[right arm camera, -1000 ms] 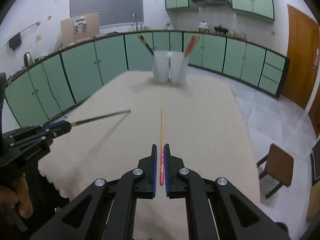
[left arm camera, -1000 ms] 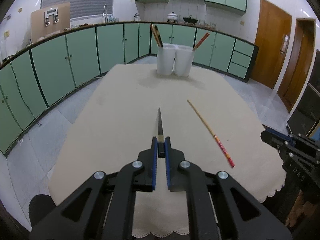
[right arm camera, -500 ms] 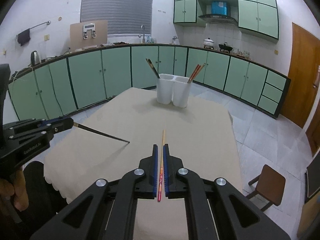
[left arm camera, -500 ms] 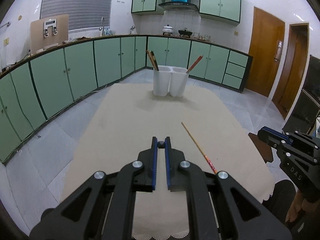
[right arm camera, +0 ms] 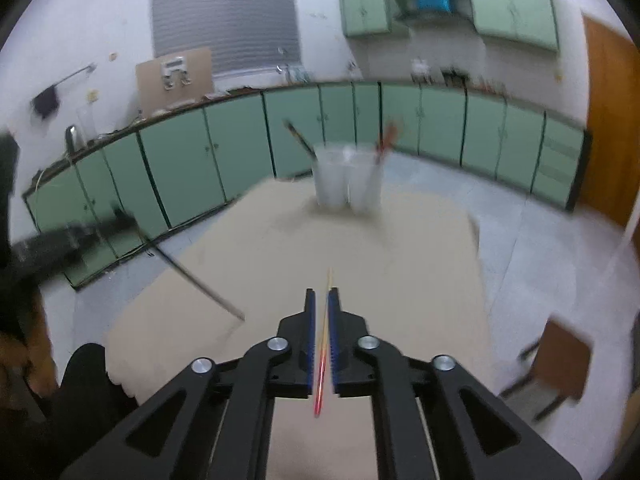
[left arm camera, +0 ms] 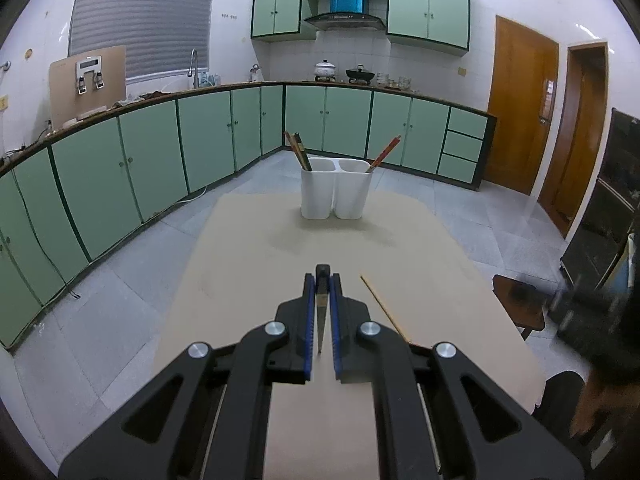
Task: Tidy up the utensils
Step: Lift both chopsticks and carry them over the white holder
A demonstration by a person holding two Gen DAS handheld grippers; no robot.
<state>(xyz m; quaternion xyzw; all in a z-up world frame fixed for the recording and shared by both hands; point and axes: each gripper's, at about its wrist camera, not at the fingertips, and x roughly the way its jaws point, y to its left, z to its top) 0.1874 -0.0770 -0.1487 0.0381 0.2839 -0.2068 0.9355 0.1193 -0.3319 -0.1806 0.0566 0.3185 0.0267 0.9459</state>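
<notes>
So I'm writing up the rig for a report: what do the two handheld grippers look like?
Both look alike: the left gripper and right gripper are matte black angular frames with triangular cut-outs, round silver pivot bolts and blue ribbed pads lining the jaws. No cables or markings are visible here. A bare hand shows blurred at the right view's edge.
</notes>
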